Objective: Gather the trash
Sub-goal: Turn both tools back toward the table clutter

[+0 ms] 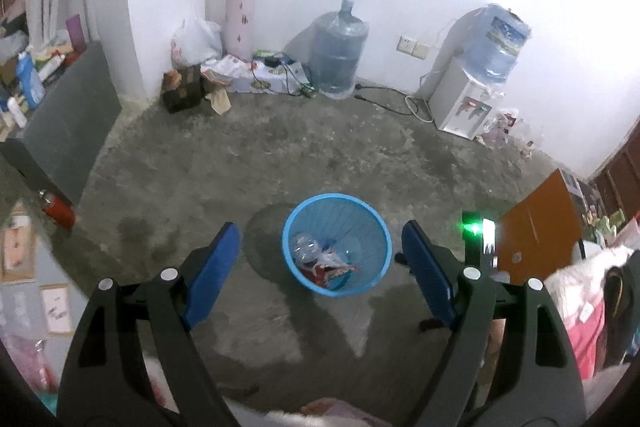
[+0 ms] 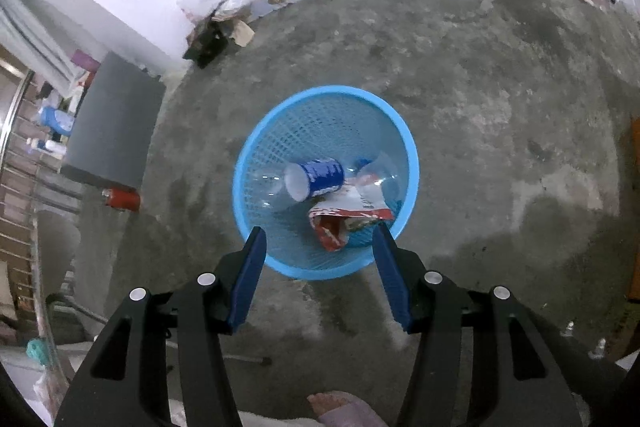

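- Right wrist view: right claw (image 2: pixel 318 241) stands part open and empty above the round blue mesh plastic basket (image 2: pixel 408 143) on the concrete floor (image 2: pixel 500 99).
- Basket contents: a blue paper cup (image 2: pixel 316 177), a clear plastic bottle (image 2: pixel 272 189), a red-and-white wrapper (image 2: pixel 346 217).
- Left wrist view: left claw (image 1: pixel 320 247) is wide, empty.
- Judged progress: several pieces binned; clutter by the far wall may remain.

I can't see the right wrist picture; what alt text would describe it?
A blue mesh basket on a grey concrete floor holds a blue paper cup, a clear plastic bottle and a red snack wrapper. The open, empty right gripper hangs above its near rim.
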